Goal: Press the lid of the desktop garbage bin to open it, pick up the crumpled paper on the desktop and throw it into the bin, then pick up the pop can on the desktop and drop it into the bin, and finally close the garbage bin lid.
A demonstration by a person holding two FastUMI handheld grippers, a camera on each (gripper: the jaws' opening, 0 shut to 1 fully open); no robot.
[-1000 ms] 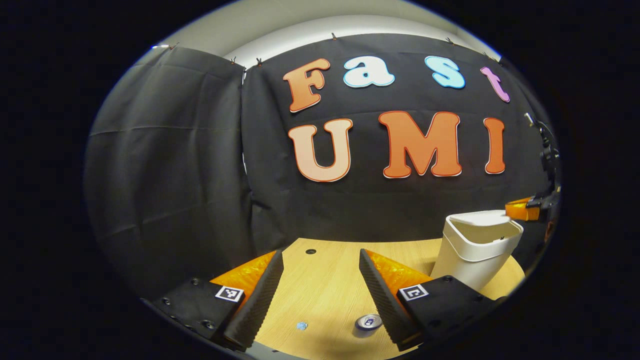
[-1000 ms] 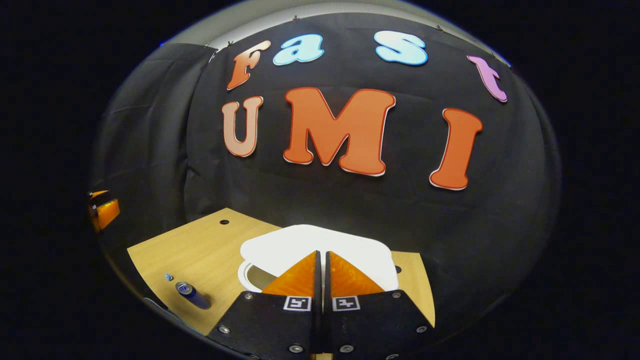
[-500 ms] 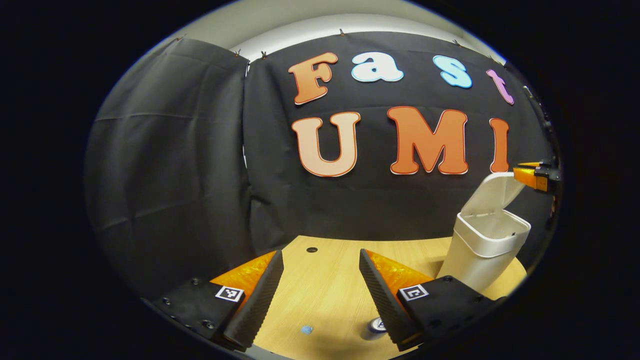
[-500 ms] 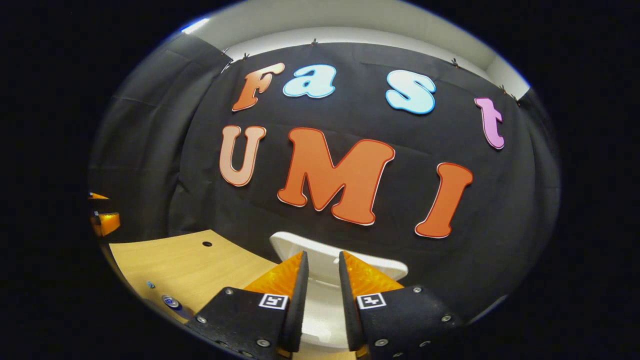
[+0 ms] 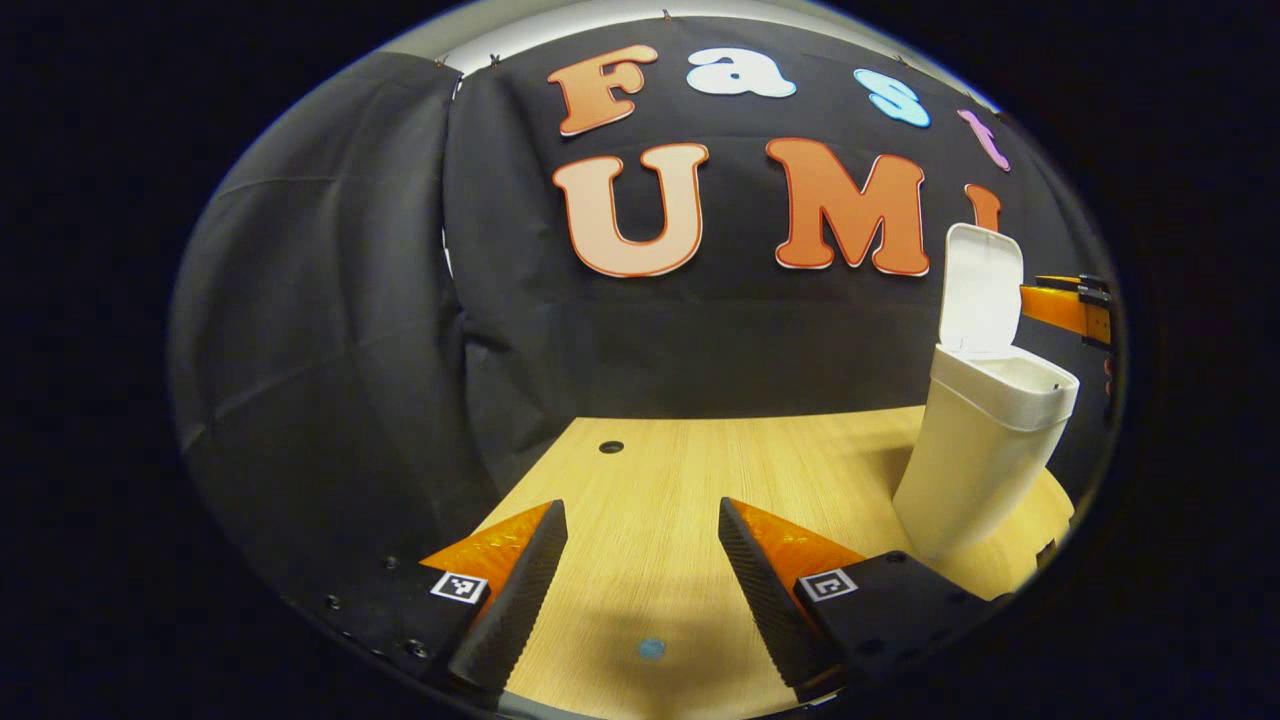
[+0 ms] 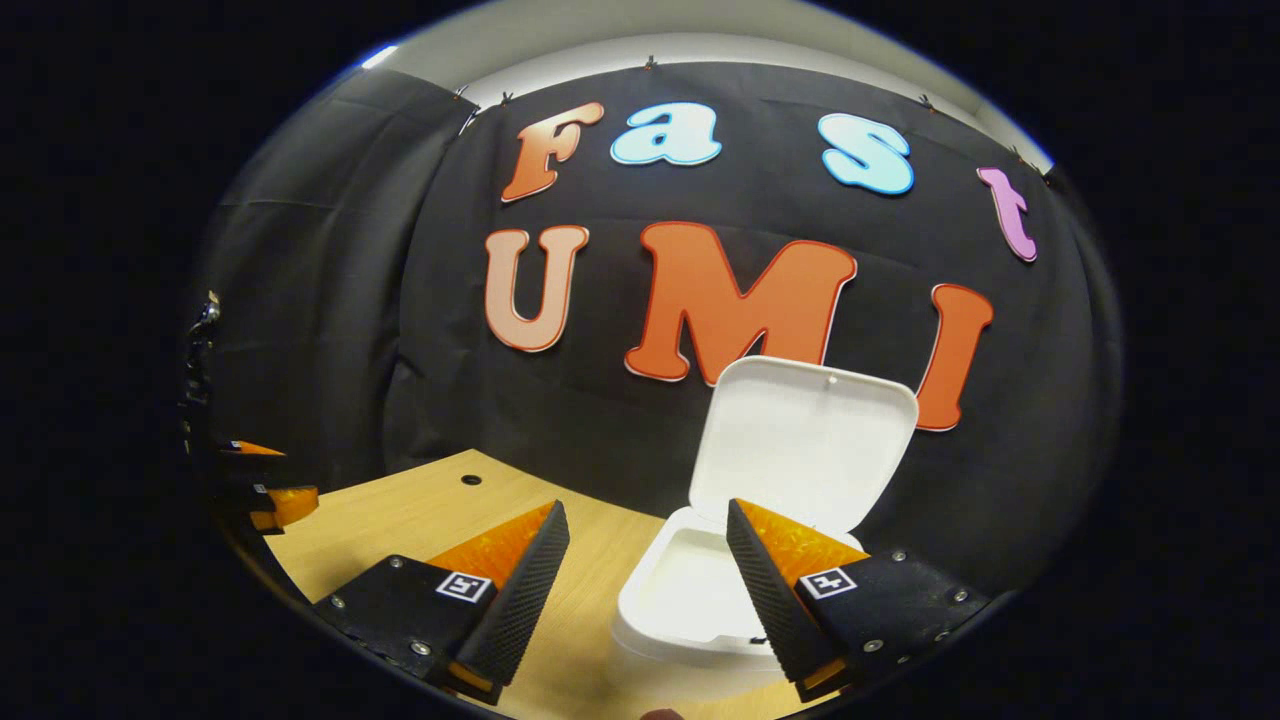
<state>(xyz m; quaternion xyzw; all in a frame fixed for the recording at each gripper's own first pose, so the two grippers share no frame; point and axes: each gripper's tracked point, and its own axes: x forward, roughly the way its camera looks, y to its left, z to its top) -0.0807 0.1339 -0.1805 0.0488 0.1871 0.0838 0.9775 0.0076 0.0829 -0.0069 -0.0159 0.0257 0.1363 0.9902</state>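
Left gripper (image 5: 642,545): fingers apart, gripping nothing, above the wooden table (image 5: 700,470).
Right gripper (image 6: 648,555): fingers apart, empty, just above the bin's near rim.
Garbage bin (image 5: 985,450): ahead and to the right of the left gripper; mouth open.
Lid (image 6: 805,440): upright, beyond the right gripper's fingers.
Blue speck (image 5: 651,648): on the table between the left gripper's fingers.

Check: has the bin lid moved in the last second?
Yes. The lid swung up from flat on the bin to upright.
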